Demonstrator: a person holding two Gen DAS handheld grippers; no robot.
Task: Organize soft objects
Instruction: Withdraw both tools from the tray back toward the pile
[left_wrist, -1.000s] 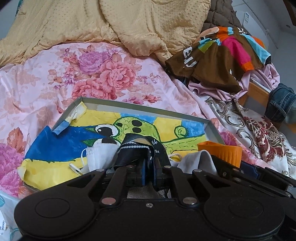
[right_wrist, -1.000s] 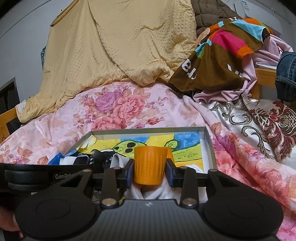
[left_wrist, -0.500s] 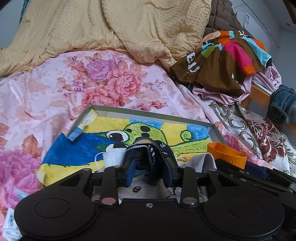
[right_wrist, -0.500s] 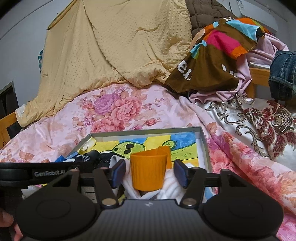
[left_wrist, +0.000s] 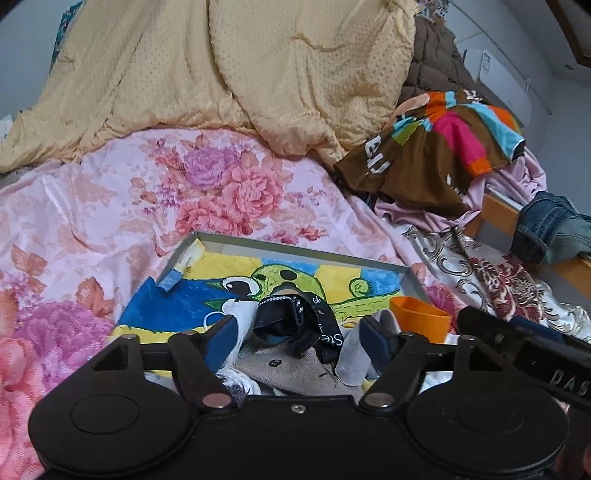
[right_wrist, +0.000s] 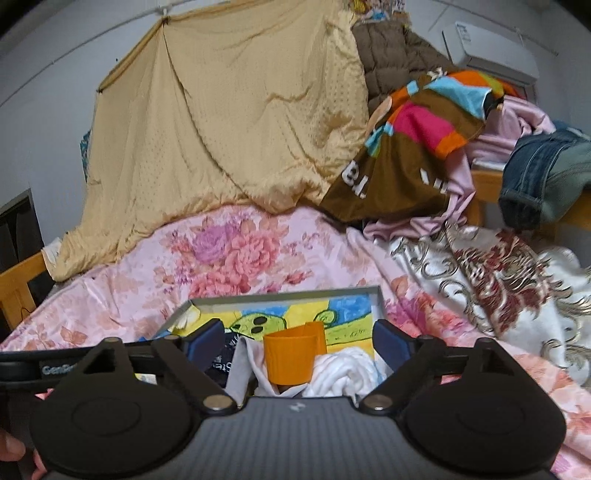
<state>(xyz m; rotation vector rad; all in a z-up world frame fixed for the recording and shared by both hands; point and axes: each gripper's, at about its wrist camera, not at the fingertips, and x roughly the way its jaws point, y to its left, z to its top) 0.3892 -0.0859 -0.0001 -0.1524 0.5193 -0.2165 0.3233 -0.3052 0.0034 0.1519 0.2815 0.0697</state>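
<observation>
A bed (left_wrist: 92, 221) with a pink floral cover fills both views, backed by a pale grey wall; a yellow quilt (left_wrist: 240, 81) is heaped along its far edge, and a brown, pink and orange garment (left_wrist: 436, 147) lies on a pile of clothes at the far right corner beside jeans (right_wrist: 546, 177) draped over a wooden rail. A shallow grey tray (left_wrist: 295, 249) sits on the cover near the bed's near edge, lined with a crayon drawing of a green creature. The soft things lie in the tray's near half: a black strap (left_wrist: 291, 321) with white lettering, crumpled, its long axis running from the near edge toward the tray's far edge; a white mask (left_wrist: 243, 314) at its left; a beige cloth (left_wrist: 291, 369) under it; and a white cloth (right_wrist: 343, 369) bunched at the near right. An orange cup (right_wrist: 293, 354) stands upright on the white cloth, mouth up. The left gripper (left_wrist: 299, 336) has just been opening and its jaws stand wide, the strap between them but clear of both pads. The right gripper (right_wrist: 295, 345) has likewise just been opening, jaws wide, the cup between them and touched by neither pad (a clear gap shows on each side). The gripper bodies hide the tray's near edge and the lower parts of the cloths, and the strap's lettering is too folded to read. A fingertip (right_wrist: 13, 448) shows at the right view's lower left corner.
</observation>
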